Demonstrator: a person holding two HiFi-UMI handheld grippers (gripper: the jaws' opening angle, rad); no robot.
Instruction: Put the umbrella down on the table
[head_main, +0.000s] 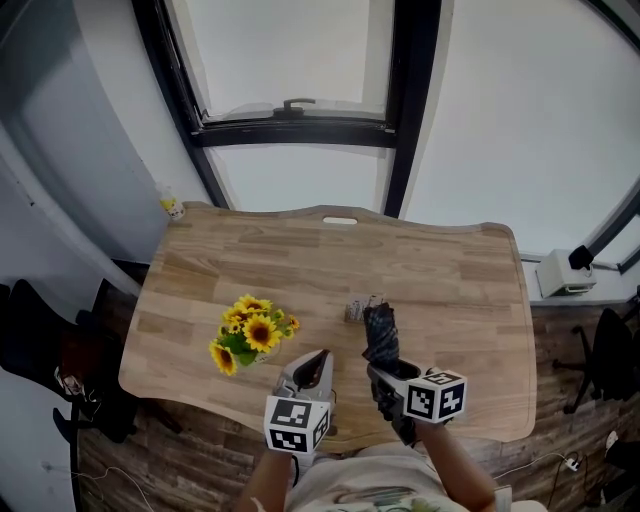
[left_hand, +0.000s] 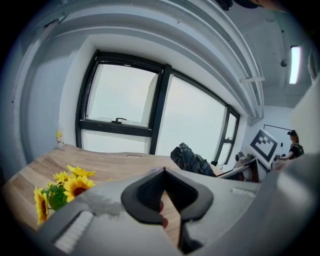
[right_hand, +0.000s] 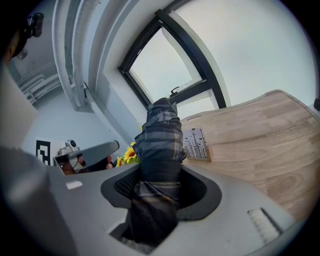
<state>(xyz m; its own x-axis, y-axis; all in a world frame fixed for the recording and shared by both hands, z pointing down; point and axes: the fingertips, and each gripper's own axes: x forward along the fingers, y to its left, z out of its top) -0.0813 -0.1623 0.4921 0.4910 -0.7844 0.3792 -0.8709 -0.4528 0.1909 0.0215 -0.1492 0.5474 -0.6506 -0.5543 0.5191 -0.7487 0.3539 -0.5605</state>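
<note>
Ahead and to the left of the left gripper (head_main: 316, 362) stand the sunflowers (head_main: 252, 333). That gripper is empty with its jaws pressed together, and it hangs low over the near edge of the table (head_main: 450, 270) (probably just kept out of the way). To its right, the right gripper (head_main: 386, 374) pinches the folded plaid umbrella (head_main: 380, 335) near its lower end. The bundle juts forward from the jaws over the wood, its tip near a small card (head_main: 353, 311). The right hand tilts nose-down, seemingly to lay the umbrella flat.

Table (head_main: 460, 290) right half and back strip open. Sunflowers (head_main: 253, 332) block front-left; small card (head_main: 353, 311) stands mid-table, just left of the umbrella (head_main: 380, 335) tip. Bottle (head_main: 173, 207) at back-left corner.
</note>
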